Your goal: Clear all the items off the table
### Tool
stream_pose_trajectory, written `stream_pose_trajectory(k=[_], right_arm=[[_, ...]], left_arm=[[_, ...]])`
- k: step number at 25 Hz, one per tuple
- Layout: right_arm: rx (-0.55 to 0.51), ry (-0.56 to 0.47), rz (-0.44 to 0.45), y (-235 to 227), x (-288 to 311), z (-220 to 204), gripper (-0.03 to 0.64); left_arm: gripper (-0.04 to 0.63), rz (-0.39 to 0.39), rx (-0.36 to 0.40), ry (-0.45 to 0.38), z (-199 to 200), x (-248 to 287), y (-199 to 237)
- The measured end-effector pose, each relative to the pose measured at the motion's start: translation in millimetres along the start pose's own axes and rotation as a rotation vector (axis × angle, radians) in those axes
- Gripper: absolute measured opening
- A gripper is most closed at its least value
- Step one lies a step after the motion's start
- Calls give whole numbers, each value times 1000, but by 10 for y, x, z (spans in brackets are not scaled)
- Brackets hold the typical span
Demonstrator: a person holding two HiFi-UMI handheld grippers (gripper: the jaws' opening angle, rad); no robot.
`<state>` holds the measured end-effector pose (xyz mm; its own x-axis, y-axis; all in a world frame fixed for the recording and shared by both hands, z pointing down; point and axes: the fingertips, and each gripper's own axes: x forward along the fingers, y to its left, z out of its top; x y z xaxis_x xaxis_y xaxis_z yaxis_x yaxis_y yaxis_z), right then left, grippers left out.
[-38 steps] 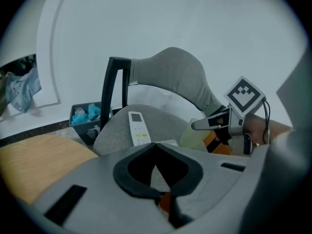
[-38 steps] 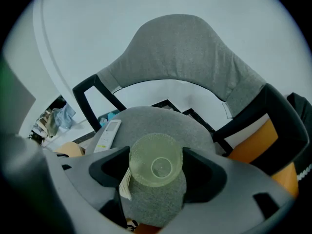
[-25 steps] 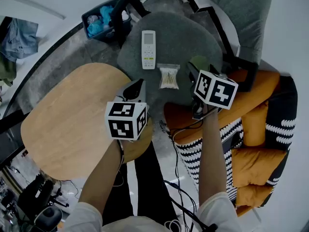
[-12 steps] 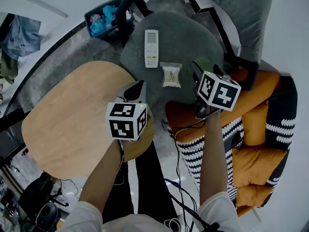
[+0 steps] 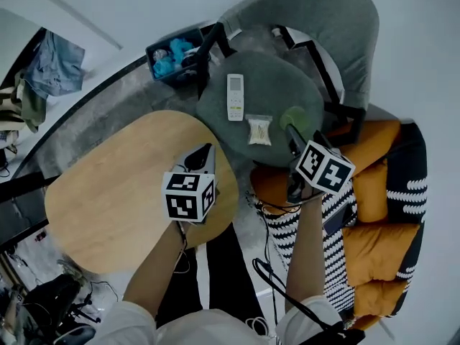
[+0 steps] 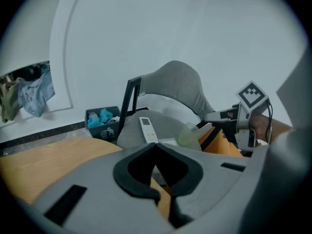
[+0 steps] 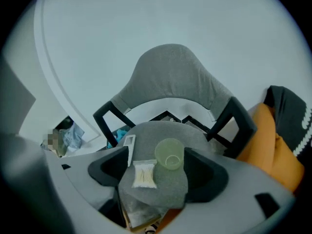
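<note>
A white remote (image 5: 235,97), a small clear bag of swabs (image 5: 259,131) and a pale green cup (image 5: 295,117) lie on the grey chair seat (image 5: 273,77). My right gripper (image 5: 290,136) hovers open at the seat's near edge, its tips just short of the cup. Seen along its jaws, the right gripper (image 7: 158,168) frames the cup (image 7: 169,154) and the bag (image 7: 145,173), gripping neither. My left gripper (image 5: 204,154) is shut and empty over the right end of the wooden table (image 5: 122,185). From the left gripper (image 6: 156,147), the remote (image 6: 147,129) and cup (image 6: 187,134) lie ahead.
The wooden table top shows nothing on it. A dark bin (image 5: 172,54) with blue items stands on the floor behind the chair. Orange cushions (image 5: 381,243) and striped fabric (image 5: 338,225) lie at the right. Cables (image 5: 269,264) trail on the floor below my arms.
The head view has pulled back, so everything looks smaller. The right gripper has drawn back slightly from the cup. The left gripper stays over the table's end.
</note>
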<state>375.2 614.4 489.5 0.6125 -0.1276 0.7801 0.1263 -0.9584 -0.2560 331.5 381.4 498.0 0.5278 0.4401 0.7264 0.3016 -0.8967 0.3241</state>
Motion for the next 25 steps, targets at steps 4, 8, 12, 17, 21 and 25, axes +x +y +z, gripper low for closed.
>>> stream_pose_trajectory(k=[4, 8, 12, 17, 21, 25], right_arm=[[43, -35, 10, 244, -526, -73, 360], [42, -32, 56, 664, -1002, -232, 359], [-26, -20, 96, 1233, -1464, -469, 347], [-143, -62, 126, 2041, -2134, -745, 226], [-238, -146, 169, 2714, -2668, -986, 128], [-319, -266, 223, 3258, -3220, -1098, 42]], left_arm=[[3, -4, -15, -24, 2, -518, 57], [3, 0, -102, -67, -81, -1165, 229], [3, 35, -217, -158, -107, -1965, 494], [3, 99, -223, -266, -121, -3118, 749], [3, 130, -199, -366, -180, -4003, 861], [3, 146, -183, -469, -213, -4741, 951]])
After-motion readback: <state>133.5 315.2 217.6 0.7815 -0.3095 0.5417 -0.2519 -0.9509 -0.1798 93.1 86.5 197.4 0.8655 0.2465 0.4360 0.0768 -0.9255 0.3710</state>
